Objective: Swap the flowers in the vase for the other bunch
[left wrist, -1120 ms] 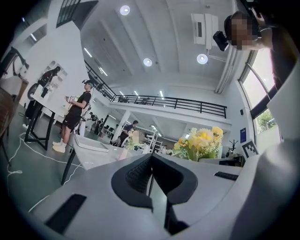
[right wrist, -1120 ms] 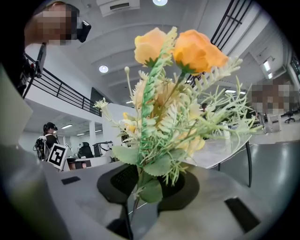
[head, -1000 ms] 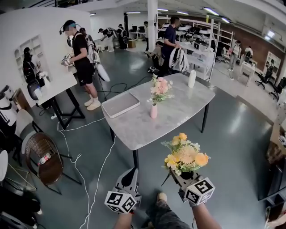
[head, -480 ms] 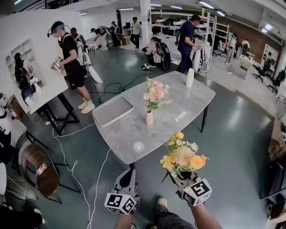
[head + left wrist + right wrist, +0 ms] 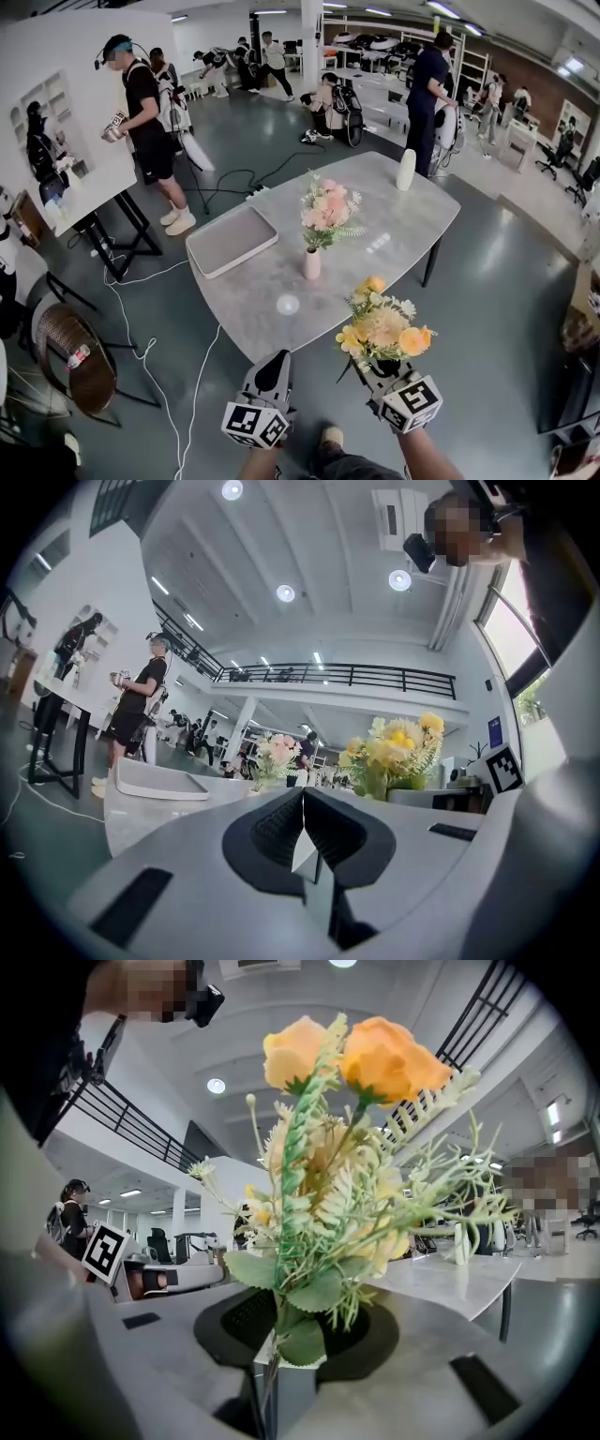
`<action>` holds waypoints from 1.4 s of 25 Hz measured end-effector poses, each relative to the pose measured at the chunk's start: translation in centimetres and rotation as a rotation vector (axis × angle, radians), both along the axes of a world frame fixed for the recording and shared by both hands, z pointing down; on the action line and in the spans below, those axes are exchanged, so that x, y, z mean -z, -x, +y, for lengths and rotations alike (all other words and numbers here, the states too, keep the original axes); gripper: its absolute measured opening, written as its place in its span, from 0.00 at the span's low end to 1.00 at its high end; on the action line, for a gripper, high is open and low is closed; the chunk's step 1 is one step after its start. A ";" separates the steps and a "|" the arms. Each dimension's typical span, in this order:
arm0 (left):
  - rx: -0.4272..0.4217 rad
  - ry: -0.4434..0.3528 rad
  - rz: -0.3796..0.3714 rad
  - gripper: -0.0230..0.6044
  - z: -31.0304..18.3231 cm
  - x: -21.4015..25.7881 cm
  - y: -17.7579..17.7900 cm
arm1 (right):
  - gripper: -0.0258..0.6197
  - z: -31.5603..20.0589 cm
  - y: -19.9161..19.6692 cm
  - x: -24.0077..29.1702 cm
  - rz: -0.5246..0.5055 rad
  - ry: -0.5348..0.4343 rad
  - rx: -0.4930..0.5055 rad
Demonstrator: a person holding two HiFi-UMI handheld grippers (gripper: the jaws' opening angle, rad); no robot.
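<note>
Across mid-frame in the head view, a grey table [image 5: 394, 225]. On it, centre, a small pink vase [image 5: 311, 263] with pink flowers [image 5: 327, 208], stem ends hidden inside. Lower right, off the table, yellow bunch [image 5: 384, 328], stems pinched in the partly closed right gripper [image 5: 386, 373], its pads mostly hidden behind leaves. Lower left, left gripper [image 5: 274, 367], fully closed, holding nothing.

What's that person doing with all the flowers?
A person with a gripper in each hand is swapping bouquets. The right gripper is shut on a yellow and orange bunch, held upright at the near end of the marble table. The left gripper is shut and empty. The pink flowers are still in the small pink vase on the table, so nothing has been swapped yet.
</note>
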State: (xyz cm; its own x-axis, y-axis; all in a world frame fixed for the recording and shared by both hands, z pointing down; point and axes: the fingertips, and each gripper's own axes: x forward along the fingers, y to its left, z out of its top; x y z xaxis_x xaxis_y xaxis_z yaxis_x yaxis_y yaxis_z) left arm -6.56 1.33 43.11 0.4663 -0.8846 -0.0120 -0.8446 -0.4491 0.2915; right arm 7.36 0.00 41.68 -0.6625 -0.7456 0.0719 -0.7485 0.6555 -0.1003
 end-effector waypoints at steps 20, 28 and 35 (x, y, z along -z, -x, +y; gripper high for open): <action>-0.003 0.015 0.008 0.06 -7.4 -1.4 -1.9 | 0.23 -7.8 -1.1 0.1 -0.033 -0.030 -0.027; -0.050 0.004 0.012 0.06 -11.4 -1.9 -2.1 | 0.23 -11.5 -0.4 0.5 0.005 -0.069 -0.065; -0.136 0.015 0.004 0.06 -15.8 -2.8 -3.5 | 0.23 -14.3 0.7 0.2 -0.011 -0.102 -0.074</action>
State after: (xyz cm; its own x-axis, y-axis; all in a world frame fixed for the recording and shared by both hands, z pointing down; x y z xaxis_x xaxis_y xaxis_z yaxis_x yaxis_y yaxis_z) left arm -3.09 -14.46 45.87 0.5816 -0.8135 -0.0016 -0.7752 -0.5548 0.3021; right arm 6.61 -14.33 41.52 -0.6056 -0.7956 -0.0133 -0.7945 0.6056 -0.0446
